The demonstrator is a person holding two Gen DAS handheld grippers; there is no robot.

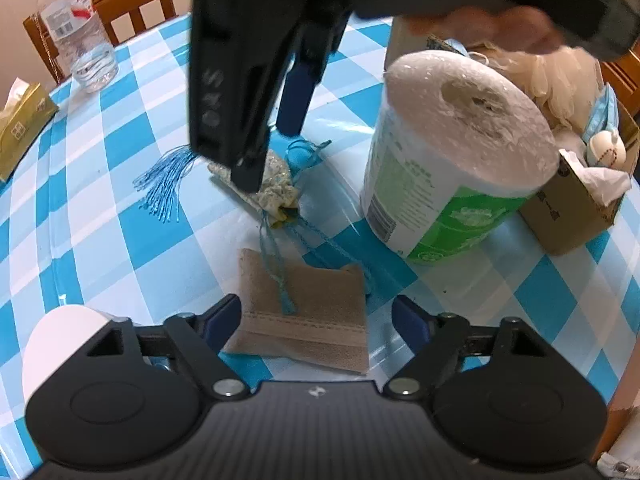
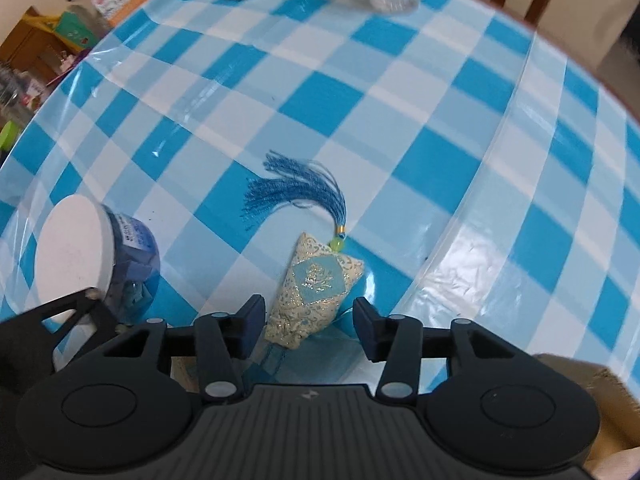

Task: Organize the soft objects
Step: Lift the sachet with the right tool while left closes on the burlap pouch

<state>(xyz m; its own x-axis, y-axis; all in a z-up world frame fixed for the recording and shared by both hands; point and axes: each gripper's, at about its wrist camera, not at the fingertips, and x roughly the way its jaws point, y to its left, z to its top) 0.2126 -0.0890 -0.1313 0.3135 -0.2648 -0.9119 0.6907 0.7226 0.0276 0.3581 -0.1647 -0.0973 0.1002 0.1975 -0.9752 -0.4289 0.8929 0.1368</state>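
Both sets of jaws point steeply down at the desk [image 2: 400,92], which is covered in glossy blue-and-white checked plastic.

My right gripper [image 2: 310,326] has its jaws apart, with nothing pinched. The sachet [image 2: 316,284] lies flat on the desk between and just ahead of them, and a gap shows at each pad. It is a small padded pouch of cream brocade with a light blue diamond patch and glittery thread. Its long axis runs away from the jaws, tilted slightly right. The gathered neck is at the jaw end; the green bead and the blue thread tassel [image 2: 296,188] are at the far end, with the tassel fanning left.

My left gripper [image 1: 316,320] has its jaws wide open and holds nothing. A flat tan cloth [image 1: 308,312], rectangular with stitched bands, lies on the desk between them and reaches a little ahead. A thin blue ribbon from the sachet [image 1: 276,192] trails across it. In the left view the right gripper [image 1: 264,152] comes down from above, its tips at the sachet, straight ahead of the left jaws.

Right of the left jaws stands a wrapped paper roll [image 1: 452,152], cylindrical, upright, in a green-printed film. Behind it sits an open cardboard box [image 1: 568,216] with fluffy cream stuff inside. Left of both jaws is a blue jar with a white round lid [image 2: 72,256]. At the far edge are a clear plastic bottle [image 1: 76,36] and a gold tissue pack [image 1: 20,120].
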